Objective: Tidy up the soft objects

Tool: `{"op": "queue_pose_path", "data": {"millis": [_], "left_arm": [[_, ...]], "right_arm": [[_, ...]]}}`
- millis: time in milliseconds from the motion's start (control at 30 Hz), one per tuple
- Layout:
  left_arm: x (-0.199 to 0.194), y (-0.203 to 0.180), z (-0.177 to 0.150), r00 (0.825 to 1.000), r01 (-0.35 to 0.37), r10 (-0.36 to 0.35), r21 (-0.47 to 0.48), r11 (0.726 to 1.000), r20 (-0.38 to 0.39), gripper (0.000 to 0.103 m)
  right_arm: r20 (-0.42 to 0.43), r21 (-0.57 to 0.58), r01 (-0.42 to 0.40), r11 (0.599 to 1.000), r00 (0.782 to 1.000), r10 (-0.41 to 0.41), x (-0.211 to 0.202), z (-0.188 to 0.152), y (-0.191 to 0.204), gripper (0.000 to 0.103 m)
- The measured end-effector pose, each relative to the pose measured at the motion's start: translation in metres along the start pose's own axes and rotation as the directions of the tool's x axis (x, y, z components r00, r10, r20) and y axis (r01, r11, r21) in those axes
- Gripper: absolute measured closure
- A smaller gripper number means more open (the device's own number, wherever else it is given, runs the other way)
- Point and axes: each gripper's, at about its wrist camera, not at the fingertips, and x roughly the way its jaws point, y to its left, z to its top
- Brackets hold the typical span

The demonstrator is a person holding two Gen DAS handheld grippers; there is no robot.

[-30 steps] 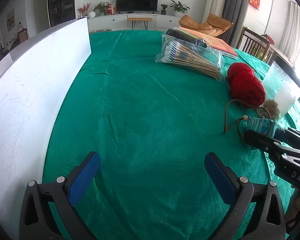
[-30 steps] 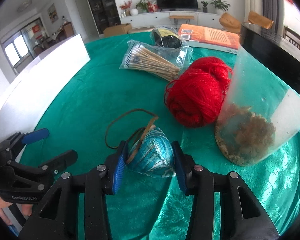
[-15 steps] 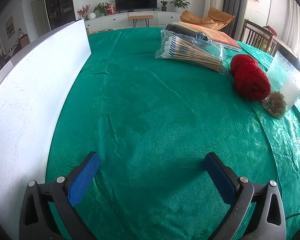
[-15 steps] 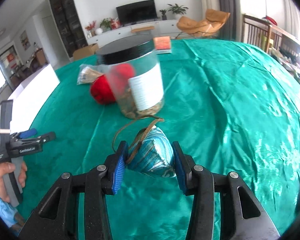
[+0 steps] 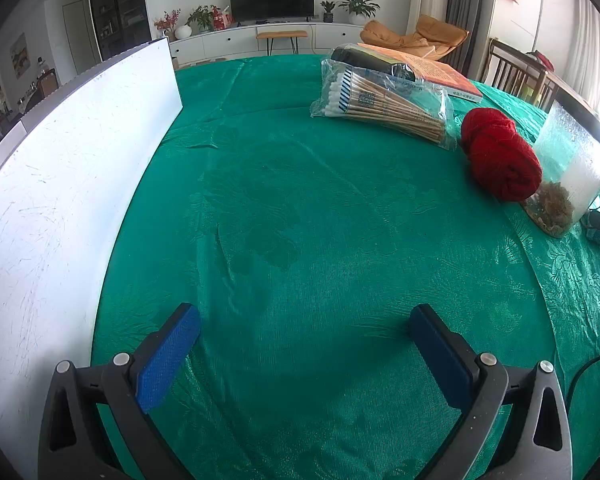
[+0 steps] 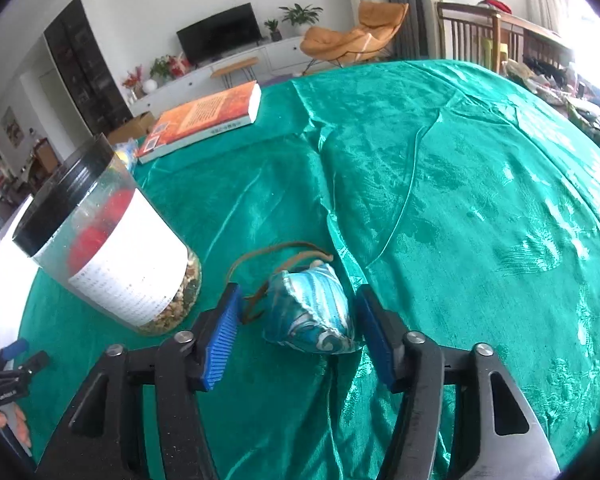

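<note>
In the right wrist view the right hand-held gripper [image 6: 298, 322] has its jaws opening around a small blue-and-white patterned pouch [image 6: 310, 312], which lies on the green cloth of the table [image 6: 460, 208] at lower centre of the frame; gaps show between the pouch and both blue pads, so it is not gripped. A brown cord [image 6: 280, 250] loops from the pouch toward the upper left. Just left of it stands a clear jar [image 6: 112, 240] with a black lid. In the left wrist view the left hand-held gripper [image 5: 304, 350] is wide open over bare cloth at the bottom of the frame. At the right of that frame lie a red yarn ball [image 5: 500, 156] and a bag of cotton swabs [image 5: 384, 106].
</note>
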Motion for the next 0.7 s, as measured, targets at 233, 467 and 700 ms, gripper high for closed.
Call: {"op": "queue_pose_path", "data": {"millis": [233,467,700], "left_arm": [[0.000,0.000,0.000,1.000,0.000,0.000,0.000,1.000,0.000,0.000],[0.000,0.000,0.000,1.000,0.000,0.000,0.000,1.000,0.000,0.000],[0.000,0.000,0.000,1.000,0.000,0.000,0.000,1.000,0.000,0.000]], "right_arm": [[-0.032,-0.013,0.074,0.997,0.997,-0.074,-0.009,-0.015,0.002,0.029],[-0.044,-0.028,0.109,0.994,0.993,-0.110,-0.019,-0.032,0.006,0.029],[-0.027,-0.078,0.146,0.986,0.988,-0.149,-0.016,-0.037,0.013,0.025]]}}
